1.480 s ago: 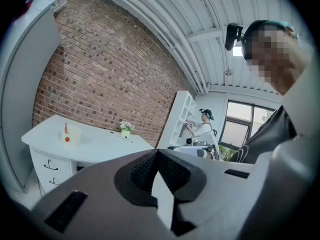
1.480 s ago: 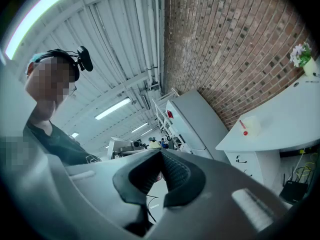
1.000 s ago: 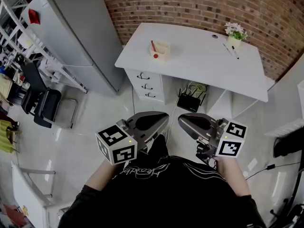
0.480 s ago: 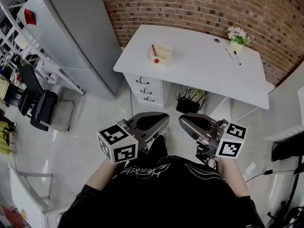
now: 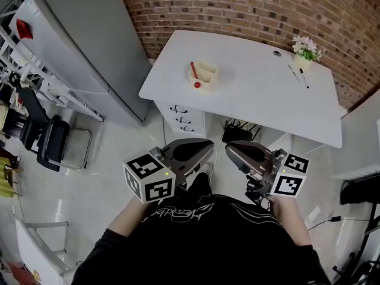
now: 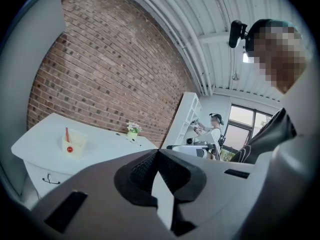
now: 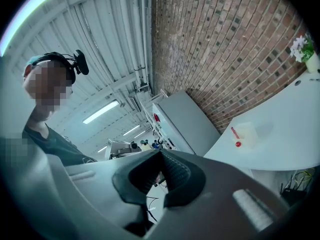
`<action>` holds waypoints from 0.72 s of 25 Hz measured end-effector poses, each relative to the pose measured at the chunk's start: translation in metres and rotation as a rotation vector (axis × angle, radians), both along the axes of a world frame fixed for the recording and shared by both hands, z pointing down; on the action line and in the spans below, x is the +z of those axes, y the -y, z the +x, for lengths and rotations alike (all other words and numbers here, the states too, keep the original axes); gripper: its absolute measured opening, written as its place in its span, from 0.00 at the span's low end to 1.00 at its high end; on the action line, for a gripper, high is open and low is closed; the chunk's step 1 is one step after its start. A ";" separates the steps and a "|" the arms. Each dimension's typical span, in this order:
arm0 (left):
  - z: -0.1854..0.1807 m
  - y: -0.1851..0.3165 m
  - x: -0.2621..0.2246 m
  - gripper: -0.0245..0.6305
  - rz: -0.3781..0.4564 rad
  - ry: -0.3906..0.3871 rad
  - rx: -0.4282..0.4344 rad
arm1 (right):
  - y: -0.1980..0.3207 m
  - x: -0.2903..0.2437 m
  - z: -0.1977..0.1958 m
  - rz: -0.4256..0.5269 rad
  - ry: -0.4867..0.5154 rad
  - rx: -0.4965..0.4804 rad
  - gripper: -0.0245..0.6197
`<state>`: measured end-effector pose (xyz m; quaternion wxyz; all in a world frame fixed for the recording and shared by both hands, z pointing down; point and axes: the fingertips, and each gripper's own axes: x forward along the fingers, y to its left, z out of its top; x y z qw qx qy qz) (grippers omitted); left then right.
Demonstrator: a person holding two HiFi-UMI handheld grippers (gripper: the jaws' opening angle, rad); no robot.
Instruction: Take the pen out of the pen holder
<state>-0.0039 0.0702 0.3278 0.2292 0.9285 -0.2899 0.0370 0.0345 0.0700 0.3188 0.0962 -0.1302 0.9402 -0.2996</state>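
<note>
Leaning in the cream pen holder (image 5: 206, 76) toward the left of the white desk (image 5: 255, 97), the red pen (image 5: 192, 70) looks light, stiff and smooth. A pinch on its exposed upper shaft should lift it straight out. The left gripper (image 6: 157, 151) and right gripper (image 7: 160, 154) are both closed on nothing, well apart from the desk. A brick wall (image 5: 237, 10) stands behind the desk, a grey cabinet (image 5: 77, 46) beside it, and the floor (image 5: 107, 183) is pale and glossy.

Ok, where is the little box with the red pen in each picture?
Head view: the pen holder is above the middle, on the white desk.
Left gripper view: the pen holder is at the left.
Right gripper view: the pen holder is right of the middle.
Shared landmark: the flower pot on that desk.
</note>
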 end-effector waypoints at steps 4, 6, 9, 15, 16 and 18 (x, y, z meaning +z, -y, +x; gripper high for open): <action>-0.014 0.036 0.002 0.04 -0.022 0.005 -0.006 | 0.035 0.002 -0.015 -0.018 0.001 -0.005 0.04; -0.021 0.054 0.004 0.04 -0.036 0.008 -0.011 | 0.054 0.002 -0.021 -0.028 0.003 -0.005 0.04; -0.031 0.081 0.008 0.04 -0.057 0.012 -0.019 | 0.080 0.004 -0.029 -0.047 0.005 -0.004 0.04; -0.048 0.131 0.018 0.04 -0.112 -0.014 -0.034 | 0.126 0.014 -0.043 -0.091 -0.004 0.009 0.04; -0.051 0.139 0.019 0.04 -0.119 -0.018 -0.035 | 0.133 0.016 -0.045 -0.099 -0.007 0.011 0.04; -0.054 0.154 0.021 0.04 -0.126 -0.027 -0.036 | 0.147 0.020 -0.048 -0.114 -0.014 0.013 0.04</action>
